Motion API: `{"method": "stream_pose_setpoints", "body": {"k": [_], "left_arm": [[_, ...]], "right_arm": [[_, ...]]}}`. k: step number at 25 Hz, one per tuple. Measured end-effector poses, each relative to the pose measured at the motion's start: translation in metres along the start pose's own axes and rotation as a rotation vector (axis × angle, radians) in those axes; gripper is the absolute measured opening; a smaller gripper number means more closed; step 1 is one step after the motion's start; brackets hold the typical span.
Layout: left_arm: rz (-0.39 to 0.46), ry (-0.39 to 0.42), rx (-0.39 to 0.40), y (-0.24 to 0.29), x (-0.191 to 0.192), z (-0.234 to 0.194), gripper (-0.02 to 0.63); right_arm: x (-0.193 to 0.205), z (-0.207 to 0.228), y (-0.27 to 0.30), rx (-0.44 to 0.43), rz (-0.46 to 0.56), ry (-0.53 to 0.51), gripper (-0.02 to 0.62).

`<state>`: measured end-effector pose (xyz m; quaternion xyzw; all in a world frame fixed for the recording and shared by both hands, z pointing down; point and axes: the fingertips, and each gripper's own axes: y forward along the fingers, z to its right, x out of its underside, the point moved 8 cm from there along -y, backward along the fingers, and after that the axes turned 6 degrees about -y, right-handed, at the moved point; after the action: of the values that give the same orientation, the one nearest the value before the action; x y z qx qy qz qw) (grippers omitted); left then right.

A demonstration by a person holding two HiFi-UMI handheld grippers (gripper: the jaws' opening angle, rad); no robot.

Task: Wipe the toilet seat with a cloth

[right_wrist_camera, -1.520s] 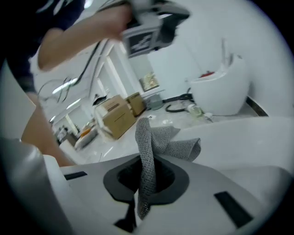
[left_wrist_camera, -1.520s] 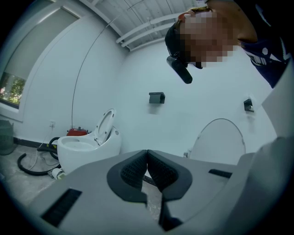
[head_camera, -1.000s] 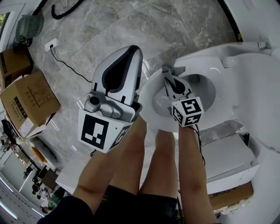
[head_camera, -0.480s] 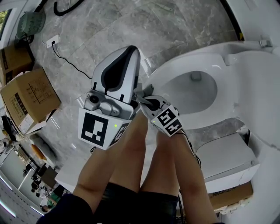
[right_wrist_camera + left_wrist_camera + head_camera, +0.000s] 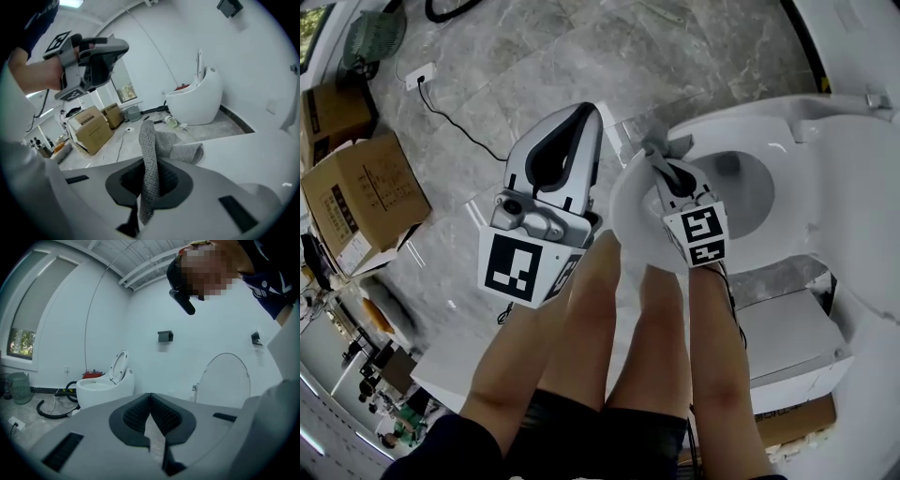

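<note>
The white toilet seat (image 5: 630, 214) lies down over the bowl, with the lid (image 5: 853, 178) raised at the right. My right gripper (image 5: 657, 157) is over the seat's front left rim, shut on a grey cloth (image 5: 654, 146). In the right gripper view the cloth (image 5: 151, 154) stands pinched between the jaws of the right gripper (image 5: 151, 165), and its free end lies folded on the seat (image 5: 248, 154). My left gripper (image 5: 584, 109) hangs shut and empty above the floor, left of the toilet. Its jaws meet in the left gripper view (image 5: 150, 397).
Cardboard boxes (image 5: 364, 202) stand on the stone floor at the left, near a socket with a cable (image 5: 420, 75). A white box (image 5: 792, 342) sits beside the toilet base. A second toilet (image 5: 104, 386) stands farther off by the wall. The person's legs are below the grippers.
The right gripper drew back with the cloth to the seat's front edge, then pushed forward again onto the front left rim. The left gripper has hardly moved.
</note>
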<state>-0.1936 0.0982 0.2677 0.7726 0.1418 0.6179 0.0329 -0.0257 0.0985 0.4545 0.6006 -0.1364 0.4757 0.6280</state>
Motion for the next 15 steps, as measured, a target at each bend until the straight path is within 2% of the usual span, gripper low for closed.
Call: {"method": "stream_pose_setpoints", "body": {"k": [3, 7, 11, 15], "left_arm": [[0.000, -0.005, -0.026, -0.010, 0.004, -0.008, 0.020], [0.004, -0.014, -0.062, -0.024, 0.010, -0.016, 0.020], [0.009, -0.046, -0.096, -0.037, 0.019, -0.026, 0.020], [-0.001, -0.054, -0.128, -0.048, 0.028, -0.032, 0.020]], "right_arm": [[-0.003, 0.020, -0.005, 0.070, 0.004, -0.004, 0.029], [-0.004, 0.018, -0.004, 0.064, -0.011, -0.080, 0.029], [-0.009, -0.004, 0.005, -0.014, -0.043, -0.178, 0.029], [-0.004, -0.046, 0.014, -0.178, -0.090, -0.326, 0.029]]}}
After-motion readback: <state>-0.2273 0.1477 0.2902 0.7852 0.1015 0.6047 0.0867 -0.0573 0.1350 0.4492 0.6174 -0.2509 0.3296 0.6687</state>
